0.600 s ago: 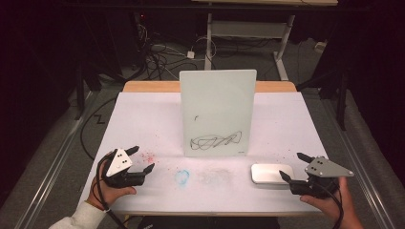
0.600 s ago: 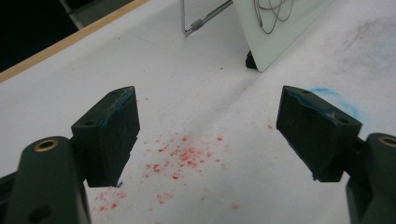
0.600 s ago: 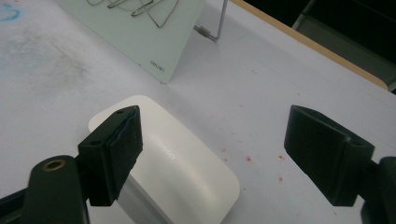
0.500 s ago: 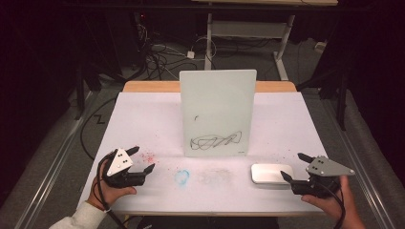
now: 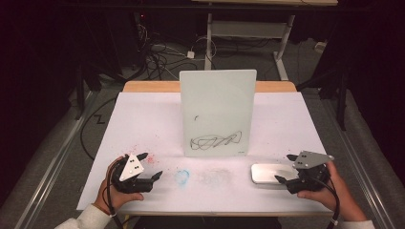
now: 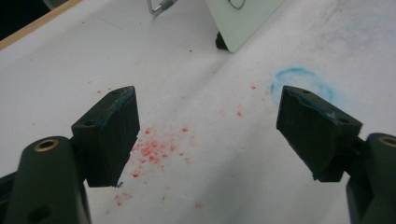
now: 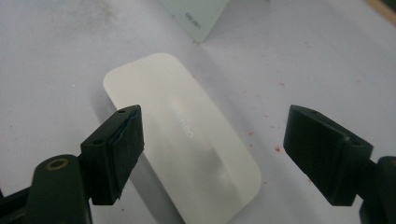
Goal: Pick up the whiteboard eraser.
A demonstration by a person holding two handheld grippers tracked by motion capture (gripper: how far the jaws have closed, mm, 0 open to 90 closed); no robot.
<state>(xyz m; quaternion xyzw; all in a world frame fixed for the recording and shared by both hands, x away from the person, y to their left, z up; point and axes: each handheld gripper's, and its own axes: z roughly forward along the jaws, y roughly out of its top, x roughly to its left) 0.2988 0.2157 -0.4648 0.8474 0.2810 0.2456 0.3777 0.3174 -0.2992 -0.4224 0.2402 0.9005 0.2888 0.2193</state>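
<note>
My right gripper gapes wide over the flat white rounded plastic eraser; my left gripper gapes empty above red specks.

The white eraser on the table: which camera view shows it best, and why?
The right gripper view: the white eraser lies close and large between the open right hand-held gripper jaws. In the high view it is a small pale block beside that gripper.

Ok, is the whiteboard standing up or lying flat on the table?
Standing. The whiteboard rises upright at mid-table, its black scribble facing the person; the left gripper view shows its bottom corner resting on a small foot.
</note>
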